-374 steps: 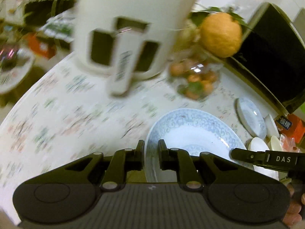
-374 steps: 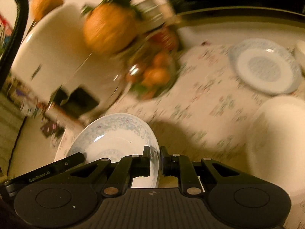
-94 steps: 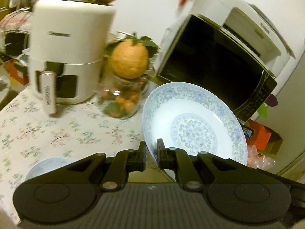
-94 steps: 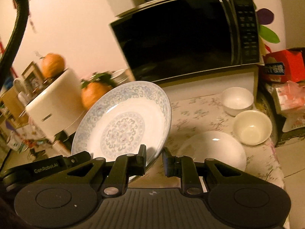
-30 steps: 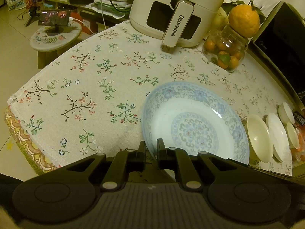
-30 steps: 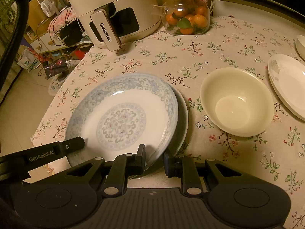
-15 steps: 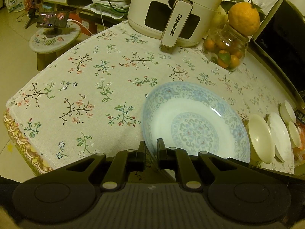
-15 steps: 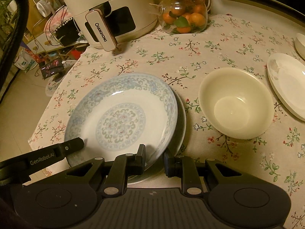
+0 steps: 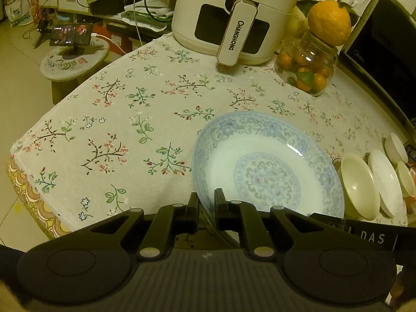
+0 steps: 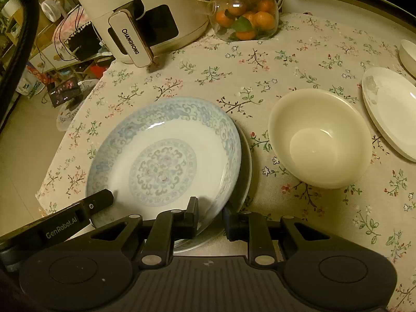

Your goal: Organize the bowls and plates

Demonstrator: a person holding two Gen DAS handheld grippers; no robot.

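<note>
A blue-patterned plate (image 9: 267, 166) (image 10: 166, 161) lies on top of another plate whose rim (image 10: 245, 171) shows under its right edge, near the table's front. My left gripper (image 9: 206, 202) is shut on the plate's near rim. My right gripper (image 10: 209, 214) straddles the plate's right near rim with its jaws parted a little wider than the rim. A cream bowl (image 10: 319, 137) (image 9: 360, 184) sits to the right, then a white plate (image 10: 390, 109) (image 9: 387, 182) and small white bowls (image 9: 396, 148).
A white air fryer (image 9: 234, 18) (image 10: 140, 13) and a glass jar of small oranges (image 9: 306, 70) (image 10: 244, 13) stand at the back. A microwave (image 9: 384, 59) is at the back right. The floral tablecloth's edge (image 9: 31, 182) drops off at the left.
The blue-patterned plate has come down onto the plate beneath it. The right gripper's jaws have opened slightly around the rim. The left gripper stays shut on the plate.
</note>
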